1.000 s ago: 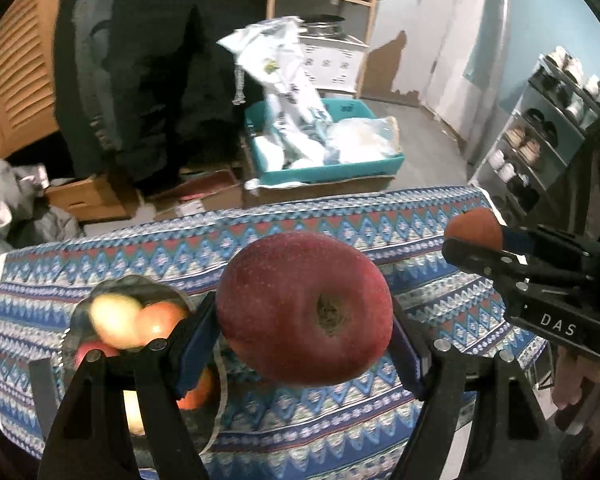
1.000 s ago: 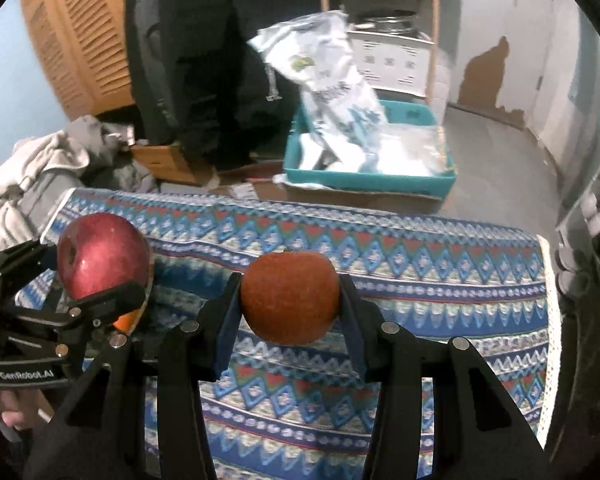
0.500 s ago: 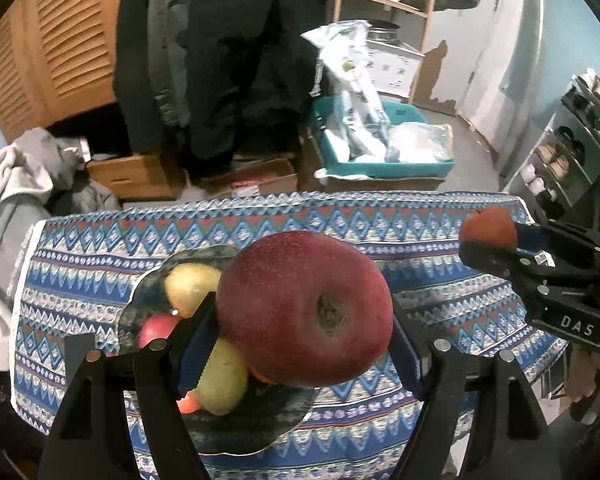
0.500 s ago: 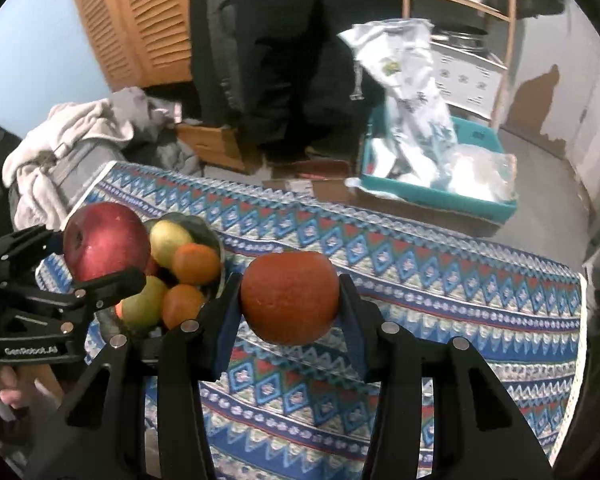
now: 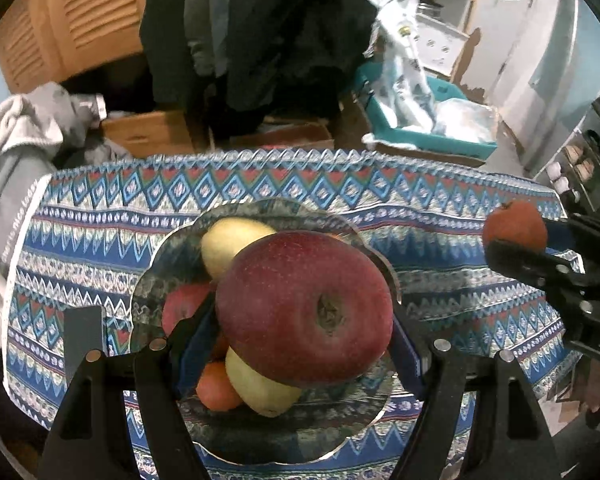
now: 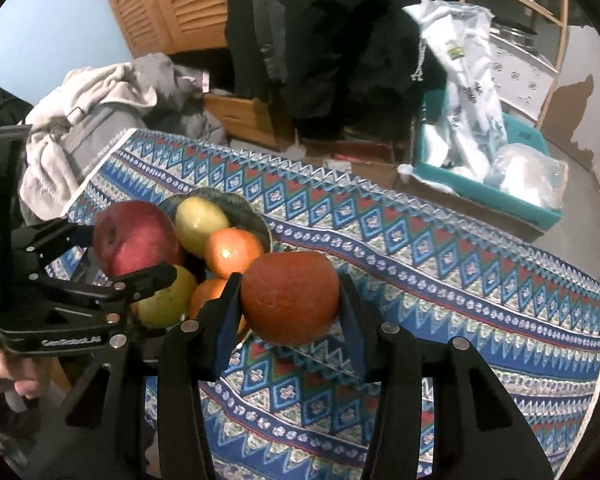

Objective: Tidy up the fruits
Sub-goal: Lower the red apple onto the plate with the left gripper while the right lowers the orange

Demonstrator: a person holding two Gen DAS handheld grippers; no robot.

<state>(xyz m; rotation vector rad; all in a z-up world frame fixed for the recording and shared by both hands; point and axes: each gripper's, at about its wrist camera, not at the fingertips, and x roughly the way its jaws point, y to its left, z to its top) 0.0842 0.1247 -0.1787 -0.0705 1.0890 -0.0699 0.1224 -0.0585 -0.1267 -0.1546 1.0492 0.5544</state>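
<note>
My left gripper point(image 5: 304, 316) is shut on a big dark red apple point(image 5: 306, 308) and hangs right above a dark scalloped glass plate point(image 5: 384, 272) on the patterned cloth. On that plate lie a yellow pear point(image 5: 228, 246), a second yellow fruit point(image 5: 260, 392), a small orange point(image 5: 216, 388) and a red fruit point(image 5: 182, 308). My right gripper point(image 6: 290, 300) is shut on a reddish-orange fruit point(image 6: 290, 296), to the right of the plate point(image 6: 256, 220). In the right wrist view the red apple point(image 6: 134, 238) sits between the left gripper's fingers point(image 6: 148, 274).
The blue, red and white tablecloth point(image 6: 460, 272) covers the table, with bare cloth to the right of the plate. Beyond the far edge stand cardboard boxes point(image 5: 148, 138), a teal bin point(image 5: 432, 136) with plastic bags, and a pile of grey clothes point(image 6: 96, 108). A hand point(image 6: 4, 376) grips the left tool.
Both grippers moved left over the table and sank a little, each keeping its fruit. The plate of fruit has come from the left edge to directly beneath the red apple.
</note>
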